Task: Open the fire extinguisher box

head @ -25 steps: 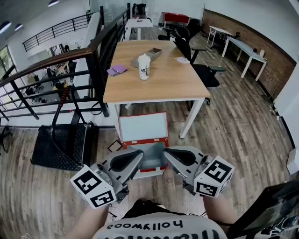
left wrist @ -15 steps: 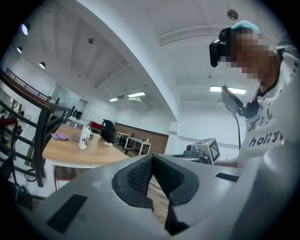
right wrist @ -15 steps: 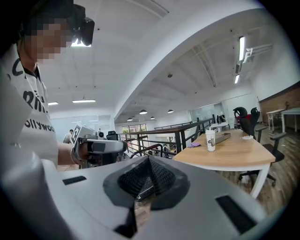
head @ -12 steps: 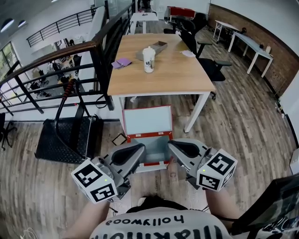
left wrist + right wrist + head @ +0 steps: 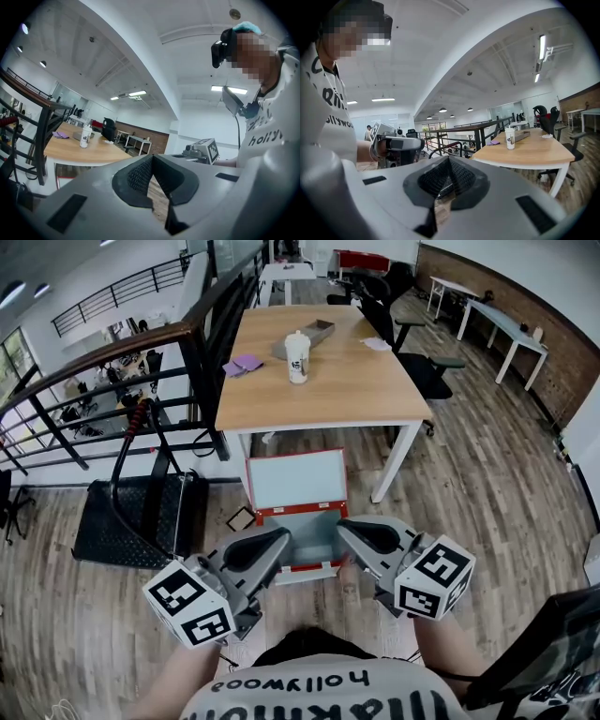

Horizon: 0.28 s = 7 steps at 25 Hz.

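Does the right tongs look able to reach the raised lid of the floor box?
Probably yes: the right tongs, shut, hover over the open box, with nothing visible between them and the lid.

Bright, even white light fills the room. The strip lights [image 5: 541, 47] high above the right tongs [image 5: 449, 159] glare a little. A soft shadow lies under the table [image 5: 319, 381] beyond them. Straight lines bow toward every edge, with black corners in the close views, and the left tongs [image 5: 152, 157] loom slightly soft.
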Available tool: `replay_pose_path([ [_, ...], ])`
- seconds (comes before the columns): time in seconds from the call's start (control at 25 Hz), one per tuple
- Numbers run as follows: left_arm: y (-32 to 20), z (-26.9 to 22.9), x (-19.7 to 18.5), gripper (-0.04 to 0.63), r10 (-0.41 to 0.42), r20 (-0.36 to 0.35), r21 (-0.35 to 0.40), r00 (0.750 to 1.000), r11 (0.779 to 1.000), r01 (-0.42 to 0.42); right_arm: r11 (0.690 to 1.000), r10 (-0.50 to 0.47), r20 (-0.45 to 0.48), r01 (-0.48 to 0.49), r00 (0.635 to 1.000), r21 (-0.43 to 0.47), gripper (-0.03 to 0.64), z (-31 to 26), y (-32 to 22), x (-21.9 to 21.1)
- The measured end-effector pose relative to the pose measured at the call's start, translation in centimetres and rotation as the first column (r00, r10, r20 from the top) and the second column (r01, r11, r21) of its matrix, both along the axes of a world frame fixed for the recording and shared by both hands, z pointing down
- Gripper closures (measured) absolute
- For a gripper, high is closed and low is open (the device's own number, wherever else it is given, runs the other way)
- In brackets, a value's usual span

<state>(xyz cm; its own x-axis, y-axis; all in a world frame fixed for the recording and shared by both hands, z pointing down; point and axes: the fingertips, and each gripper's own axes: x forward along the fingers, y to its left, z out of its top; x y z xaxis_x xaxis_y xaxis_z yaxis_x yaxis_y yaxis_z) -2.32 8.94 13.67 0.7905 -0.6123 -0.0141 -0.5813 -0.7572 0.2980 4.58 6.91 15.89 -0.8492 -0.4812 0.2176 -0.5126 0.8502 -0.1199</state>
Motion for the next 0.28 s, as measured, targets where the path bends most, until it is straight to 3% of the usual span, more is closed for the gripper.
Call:
replay_pose_path([
  [0.28,-0.18,0.14,-0.13,0.591,0.002,0.000,0.000,1.000,1.000,-0.002,1.000,-0.008,-0.009,0.008,1.000,-0.006,0.607,0.43,-0.05,-0.19],
])
